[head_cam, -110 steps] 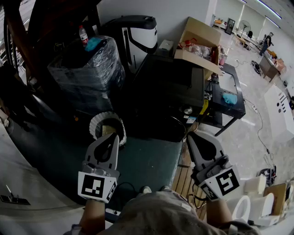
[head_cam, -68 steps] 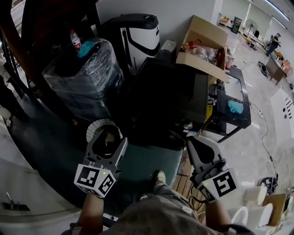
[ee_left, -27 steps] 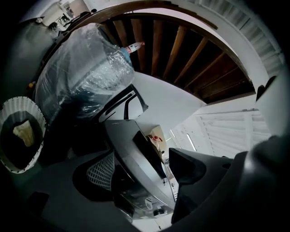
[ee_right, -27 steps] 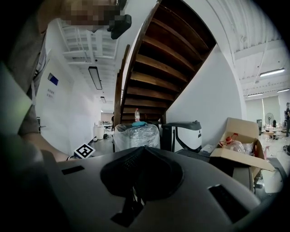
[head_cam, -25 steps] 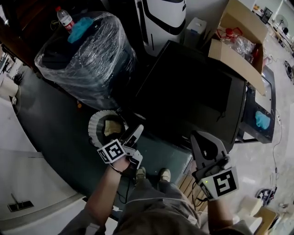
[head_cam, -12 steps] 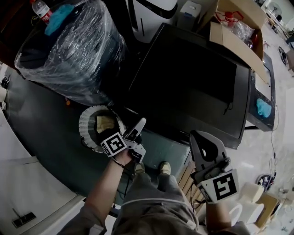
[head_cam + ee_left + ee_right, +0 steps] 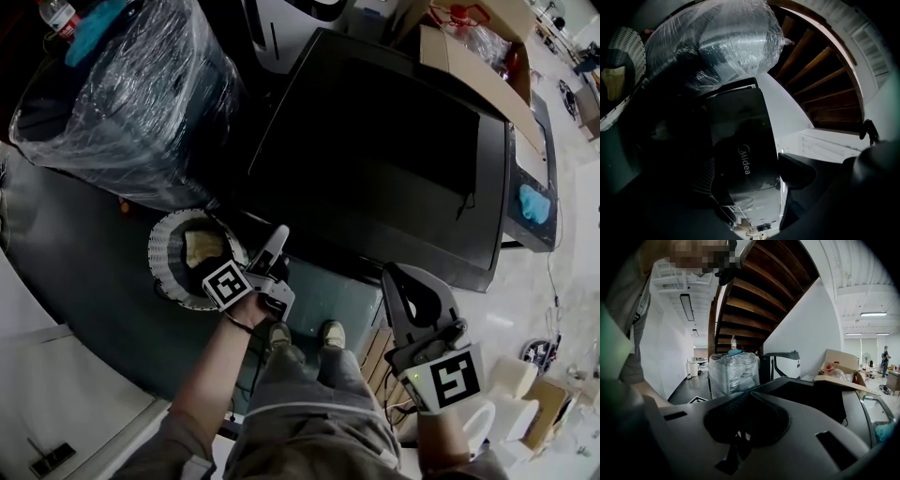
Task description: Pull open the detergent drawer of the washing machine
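The black washing machine [image 7: 384, 169] fills the middle of the head view, seen from above. My left gripper [image 7: 275, 246] is rolled on its side at the machine's front left corner. In the left gripper view its jaws are opening, and my left gripper [image 7: 754, 187] faces a dark glossy panel with a Midea logo [image 7: 745, 160]. Nothing sits between the jaws. I cannot make out the detergent drawer in the dark. My right gripper [image 7: 392, 277] hangs in front of the machine's right part with jaws together and empty. In its own view my right gripper [image 7: 745, 397] points over the machine's top.
A plastic-wrapped bundle [image 7: 122, 103] stands left of the machine. A round white slatted basket [image 7: 161, 281] sits beside my left gripper. A cardboard box [image 7: 469, 56] and a black table with a blue cloth [image 7: 532, 202] are at the right. A wooden pallet [image 7: 375, 352] lies by my feet.
My left gripper has dropped, rolled onto its side and come up to the machine's front left corner. The right gripper has sunk a little. The head view has leaned over the machine.
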The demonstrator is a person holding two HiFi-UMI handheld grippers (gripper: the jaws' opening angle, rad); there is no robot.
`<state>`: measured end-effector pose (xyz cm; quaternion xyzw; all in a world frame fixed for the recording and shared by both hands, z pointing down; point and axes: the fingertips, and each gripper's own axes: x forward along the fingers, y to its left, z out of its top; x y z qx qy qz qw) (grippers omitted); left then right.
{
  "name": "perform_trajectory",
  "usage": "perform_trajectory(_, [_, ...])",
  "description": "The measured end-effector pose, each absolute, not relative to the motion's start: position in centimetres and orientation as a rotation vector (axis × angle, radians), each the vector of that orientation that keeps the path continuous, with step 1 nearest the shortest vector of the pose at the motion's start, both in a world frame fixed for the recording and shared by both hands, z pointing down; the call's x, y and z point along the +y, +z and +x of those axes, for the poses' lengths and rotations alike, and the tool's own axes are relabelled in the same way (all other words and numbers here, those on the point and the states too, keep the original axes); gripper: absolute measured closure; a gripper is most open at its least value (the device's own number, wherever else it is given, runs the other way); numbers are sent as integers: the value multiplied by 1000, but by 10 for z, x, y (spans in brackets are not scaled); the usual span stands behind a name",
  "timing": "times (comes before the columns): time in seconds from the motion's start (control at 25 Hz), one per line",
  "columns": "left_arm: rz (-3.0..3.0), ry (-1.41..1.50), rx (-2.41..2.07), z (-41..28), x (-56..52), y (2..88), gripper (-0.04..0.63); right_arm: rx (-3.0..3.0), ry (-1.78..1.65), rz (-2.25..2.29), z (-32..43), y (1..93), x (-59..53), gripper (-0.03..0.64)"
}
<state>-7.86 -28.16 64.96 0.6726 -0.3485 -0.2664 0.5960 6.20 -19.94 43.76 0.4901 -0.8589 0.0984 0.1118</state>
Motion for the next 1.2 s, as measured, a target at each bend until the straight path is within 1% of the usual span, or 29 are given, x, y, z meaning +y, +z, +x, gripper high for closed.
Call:
perform_trajectory(0.48, [1527, -644, -809, -81, -273, 647, 178, -2504, 299, 1446, 61, 440, -186, 586])
perform_trajectory(1.2, [1514, -620, -832, -121, -176, 648, 178, -2520, 325, 1376, 38, 435, -154, 586])
